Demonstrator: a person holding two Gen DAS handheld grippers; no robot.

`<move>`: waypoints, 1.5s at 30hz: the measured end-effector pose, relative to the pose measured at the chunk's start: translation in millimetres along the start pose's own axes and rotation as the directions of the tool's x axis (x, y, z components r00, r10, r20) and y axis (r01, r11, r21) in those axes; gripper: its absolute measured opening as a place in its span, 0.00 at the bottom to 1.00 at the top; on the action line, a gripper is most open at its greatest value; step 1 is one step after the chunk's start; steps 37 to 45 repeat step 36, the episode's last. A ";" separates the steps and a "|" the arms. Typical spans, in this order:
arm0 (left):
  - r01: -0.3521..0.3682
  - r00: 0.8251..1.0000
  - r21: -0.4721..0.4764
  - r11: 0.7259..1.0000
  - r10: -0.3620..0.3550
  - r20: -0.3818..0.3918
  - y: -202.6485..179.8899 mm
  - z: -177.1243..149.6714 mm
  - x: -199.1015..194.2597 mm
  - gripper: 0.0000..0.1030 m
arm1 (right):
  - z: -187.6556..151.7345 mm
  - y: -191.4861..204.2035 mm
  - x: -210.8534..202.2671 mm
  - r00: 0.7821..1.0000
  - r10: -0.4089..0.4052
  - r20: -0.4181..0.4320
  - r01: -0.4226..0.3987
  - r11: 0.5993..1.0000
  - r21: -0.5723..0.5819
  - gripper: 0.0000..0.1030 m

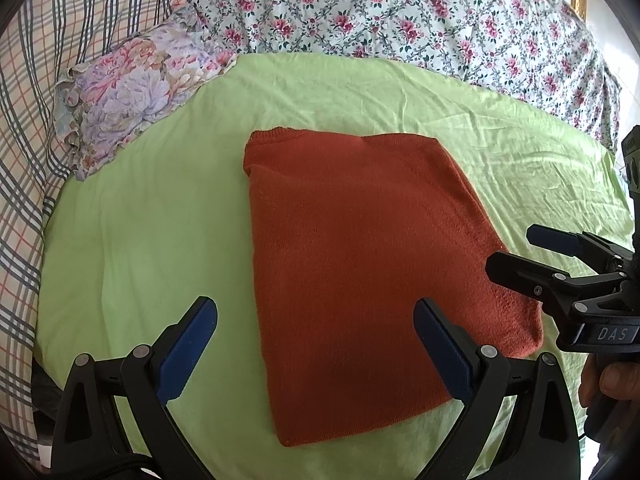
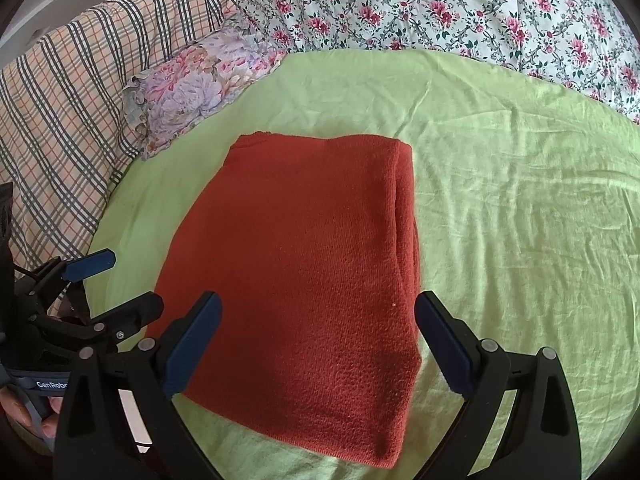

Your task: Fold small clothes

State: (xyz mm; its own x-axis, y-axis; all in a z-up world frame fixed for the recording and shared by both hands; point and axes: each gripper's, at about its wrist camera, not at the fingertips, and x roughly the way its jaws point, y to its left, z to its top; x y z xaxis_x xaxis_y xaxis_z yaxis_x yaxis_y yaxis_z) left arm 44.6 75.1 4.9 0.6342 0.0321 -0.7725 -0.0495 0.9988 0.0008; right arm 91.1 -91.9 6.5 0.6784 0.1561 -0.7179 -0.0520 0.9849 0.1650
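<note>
Right now both claws are spread wide and hold nothing. The left gripper (image 1: 316, 344), black with blue rubber pads, hovers over the near edge of a folded rust-orange knitted sweater (image 1: 360, 272); one pad sits above the green sheet, the other above the knit, though I cannot tell whether either touches it. The right gripper (image 2: 318, 340) hangs over the same garment from the other side, its jaws apart on either side of the sweater's near corner. Each claw shows at the edge of the other's view, jaws parted there too.

The sweater lies flat as a neat rectangle, its layered edges showing along its right side in the right wrist view. It rests in the middle of a wrinkled lime-green bedsheet (image 1: 160, 208). Beyond it lie a small frilled pastel-floral pillow (image 1: 132, 96), a plaid checked pillow (image 2: 68, 96) to the left, and a white quilt with pink roses (image 1: 400, 12) across the back.
</note>
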 end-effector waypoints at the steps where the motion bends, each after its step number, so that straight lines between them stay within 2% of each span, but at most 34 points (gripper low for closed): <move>1: 0.001 1.000 0.000 1.000 -0.001 0.000 0.3 0.3 0.1 0.96 | 0.2 -0.4 -0.1 1.000 0.000 0.001 0.000 1.000 0.001 0.94; 16: -0.009 1.000 -0.007 1.000 0.009 -0.001 -0.7 8.4 5.3 0.96 | 1.1 -1.9 1.4 1.000 0.004 -0.004 -0.004 1.000 0.008 0.94; 19: 0.008 1.000 -0.014 1.000 -0.008 -0.001 0.3 10.1 7.3 0.96 | 2.2 -4.5 3.8 1.000 0.006 -0.007 -0.005 1.000 0.012 0.94; 45: -0.030 1.000 -0.035 0.999 0.030 -0.004 4.3 12.9 8.3 0.96 | 5.9 -12.9 8.8 1.000 -0.003 -0.011 0.004 1.000 0.026 0.94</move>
